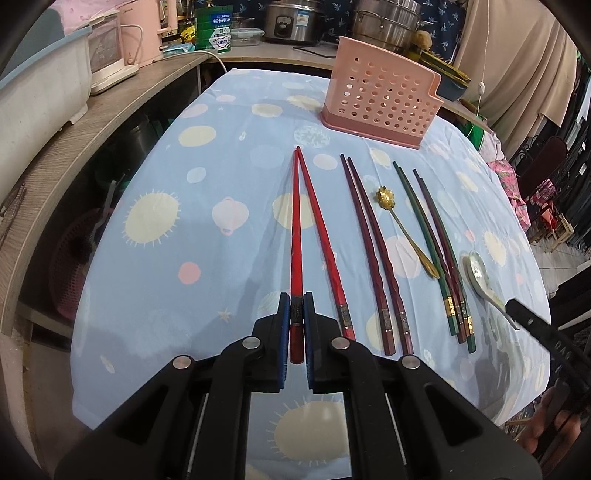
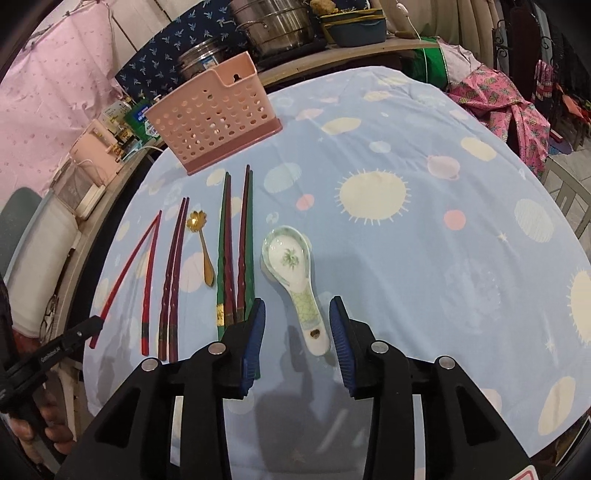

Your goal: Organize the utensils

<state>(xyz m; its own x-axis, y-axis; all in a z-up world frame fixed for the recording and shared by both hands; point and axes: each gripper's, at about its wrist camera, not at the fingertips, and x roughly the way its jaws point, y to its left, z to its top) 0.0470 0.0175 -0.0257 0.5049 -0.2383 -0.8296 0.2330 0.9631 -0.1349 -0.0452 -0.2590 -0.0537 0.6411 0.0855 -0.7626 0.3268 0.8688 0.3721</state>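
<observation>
My left gripper (image 1: 296, 314) is shut on the thick end of a red chopstick (image 1: 295, 229) that lies on the blue patterned cloth; its partner (image 1: 325, 251) lies beside it. Right of that lie a dark maroon pair (image 1: 373, 251), a gold flower spoon (image 1: 406, 229), green and maroon chopsticks (image 1: 436, 251) and a white ceramic spoon (image 2: 291, 258). My right gripper (image 2: 298, 321) is open, with the spoon's handle between its pads, close to the right one and not pressed. A pink perforated holder (image 2: 214, 118) stands behind the row.
A wooden shelf (image 1: 74, 147) with pink appliances runs along the left of the table. Steel pots (image 1: 384, 22) stand behind the holder. Pink clothing (image 2: 498, 99) hangs off the far right edge. The cloth right of the ceramic spoon (image 2: 443, 277) is bare.
</observation>
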